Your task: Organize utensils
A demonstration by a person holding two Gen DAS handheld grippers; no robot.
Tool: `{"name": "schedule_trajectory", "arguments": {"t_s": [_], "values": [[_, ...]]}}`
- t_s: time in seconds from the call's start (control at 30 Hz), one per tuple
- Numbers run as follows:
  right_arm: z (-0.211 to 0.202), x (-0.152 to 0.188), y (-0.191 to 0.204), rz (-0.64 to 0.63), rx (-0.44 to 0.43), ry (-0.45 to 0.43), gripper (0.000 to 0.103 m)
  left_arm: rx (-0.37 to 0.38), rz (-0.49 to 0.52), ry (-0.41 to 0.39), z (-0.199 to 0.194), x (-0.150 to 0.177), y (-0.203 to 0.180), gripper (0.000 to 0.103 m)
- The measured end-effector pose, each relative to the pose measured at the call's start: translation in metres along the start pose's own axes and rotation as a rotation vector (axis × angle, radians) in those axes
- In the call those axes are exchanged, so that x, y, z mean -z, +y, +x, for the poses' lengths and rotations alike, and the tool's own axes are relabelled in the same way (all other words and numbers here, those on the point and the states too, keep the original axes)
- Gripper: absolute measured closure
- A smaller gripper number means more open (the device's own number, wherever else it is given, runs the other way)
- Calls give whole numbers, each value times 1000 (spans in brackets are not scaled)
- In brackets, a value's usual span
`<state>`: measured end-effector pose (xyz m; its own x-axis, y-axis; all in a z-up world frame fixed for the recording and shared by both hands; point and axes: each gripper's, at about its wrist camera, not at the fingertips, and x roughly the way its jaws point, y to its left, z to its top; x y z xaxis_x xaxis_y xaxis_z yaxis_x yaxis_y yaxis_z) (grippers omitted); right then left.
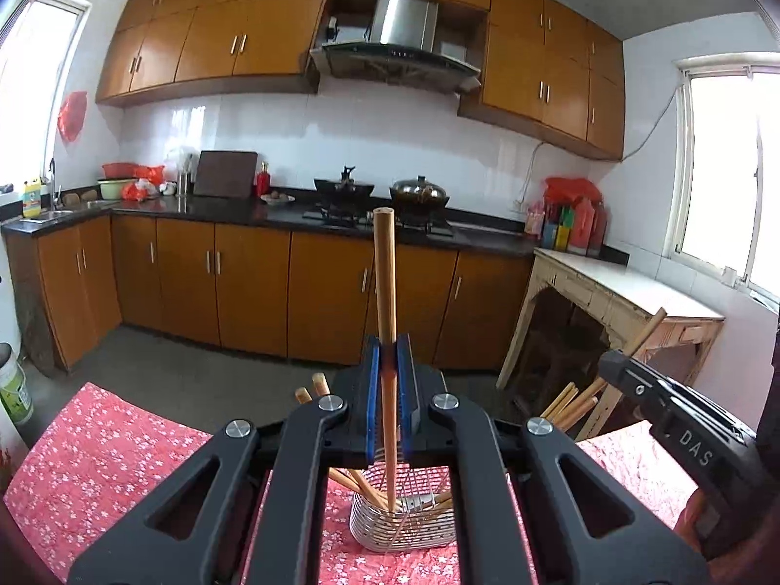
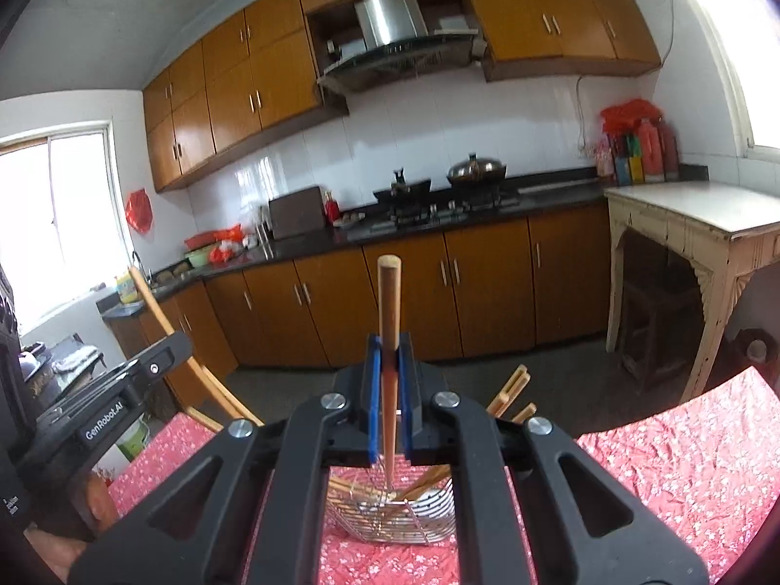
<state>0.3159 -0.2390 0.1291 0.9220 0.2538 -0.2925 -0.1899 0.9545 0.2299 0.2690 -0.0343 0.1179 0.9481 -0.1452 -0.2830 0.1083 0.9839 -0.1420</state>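
Each tool grips a chopstick upright: left tool (image 1: 388, 370), chopstick (image 1: 385, 273); right tool (image 2: 388, 365), chopstick (image 2: 389, 302). Tips sit in the basket (image 1: 399, 526). Next, I judge: open and drop them.

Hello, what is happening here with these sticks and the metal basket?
A person holds a gripper in each hand and sorts chopsticks into a wire utensil basket on a table with a red floral cloth. The left gripper is shut on one upright chopstick, whose lower tip is inside the basket. The right gripper is shut on another chopstick, also tip-down over the basket. Several chopsticks already lean inside.
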Motion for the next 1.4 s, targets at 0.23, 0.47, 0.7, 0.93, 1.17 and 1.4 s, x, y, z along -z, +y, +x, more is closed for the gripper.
{"name": "schedule_trajectory", "arguments": {"t_s": [0.23, 0.47, 0.7, 0.93, 1.17, 1.4], "values": [[32, 16, -11, 69, -19, 99, 95, -7, -13, 45, 21, 12, -1, 96], [40, 23, -25, 97, 50, 118, 54, -13, 0, 103, 31, 19, -1, 94], [-11, 12, -43, 136, 100, 2, 35, -33, 4, 20, -8, 0, 6, 61], [-69, 27, -34, 94, 130, -46, 5, -36, 18, -20, -60, 7, 17, 39], [-107, 84, 4, -90, 351, -25, 4, -59, 54, -4, -107, 55, 37, 6], [-127, 142, 30, -151, 318, -9, 4, -52, 46, 65, -130, 109, 53, 2]]}}
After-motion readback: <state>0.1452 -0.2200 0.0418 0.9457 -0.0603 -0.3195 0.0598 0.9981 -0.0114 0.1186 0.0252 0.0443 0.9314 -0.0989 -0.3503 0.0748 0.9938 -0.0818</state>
